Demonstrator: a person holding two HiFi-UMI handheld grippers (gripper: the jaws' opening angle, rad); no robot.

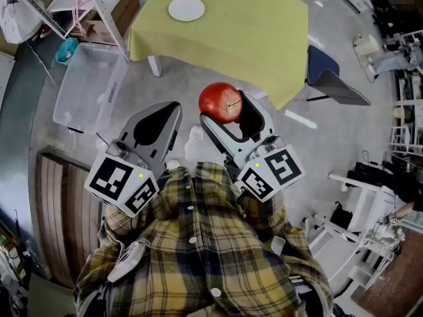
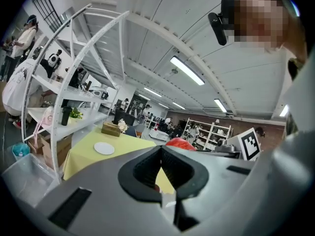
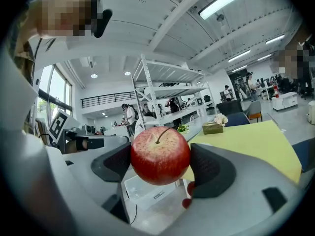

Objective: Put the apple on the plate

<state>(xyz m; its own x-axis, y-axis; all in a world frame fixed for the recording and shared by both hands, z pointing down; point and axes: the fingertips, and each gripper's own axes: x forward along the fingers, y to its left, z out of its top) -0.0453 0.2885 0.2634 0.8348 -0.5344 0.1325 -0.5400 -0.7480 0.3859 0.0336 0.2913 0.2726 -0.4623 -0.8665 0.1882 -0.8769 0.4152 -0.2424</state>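
**Short of the counter, apple up in the claw**

Between the pads of the right claw point(image 1: 228, 113) the red apple point(image 1: 221, 102) is clamped by its sides, stem up, high over the floor so that it cannot roll free. The white plate point(image 1: 186, 8) is seen well ahead on the yellow-clothed counter point(image 1: 258, 38), with nothing on it. The left claw point(image 1: 173, 109) is pressed closed on nothing and held alongside, out of the way. A carry forward is judged to be what remains.
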